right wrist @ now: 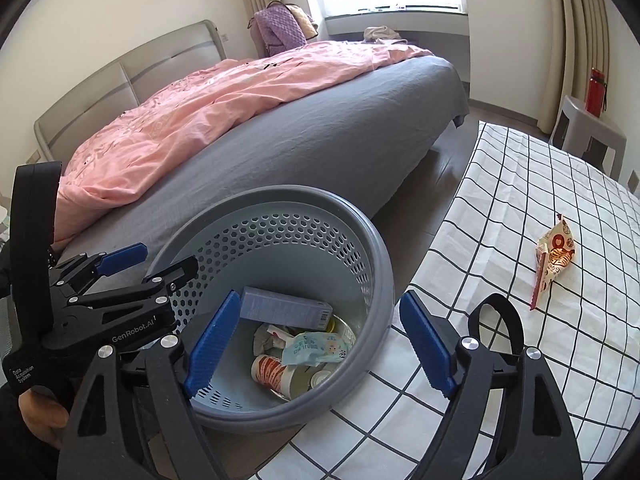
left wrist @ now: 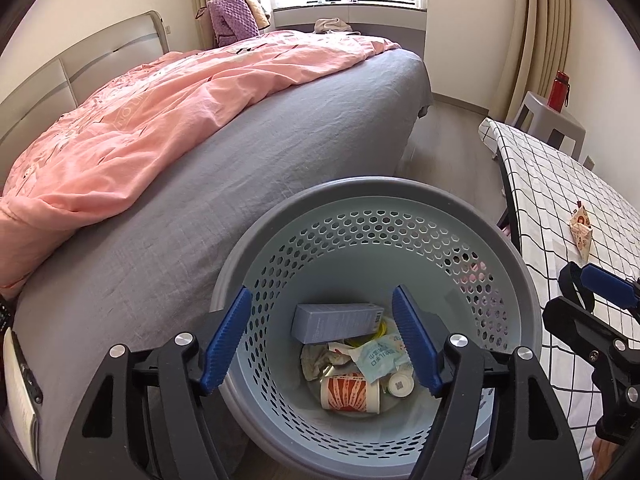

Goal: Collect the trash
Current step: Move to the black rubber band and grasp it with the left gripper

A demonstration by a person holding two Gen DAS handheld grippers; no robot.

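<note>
Trash wrapper, a crumpled red-and-cream foil packet (right wrist: pixel 554 258), lies alone on the checked-cloth bench (right wrist: pixel 500 200), well apart from the grey perforated plastic bin (right wrist: pixel 372 248), so the wide-open, empty right gripper (right wrist: pixel 320 340) should probably straddle its raised fold, while the left gripper (left wrist: pixel 320 340) hangs open and empty over the bin.

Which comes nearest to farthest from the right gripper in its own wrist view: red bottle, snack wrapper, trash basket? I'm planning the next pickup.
1. Trash basket, just left of the right gripper, on the floor.
2. Snack wrapper, ahead to the right on the checked tablecloth.
3. Red bottle, far right on the grey stool.
</note>
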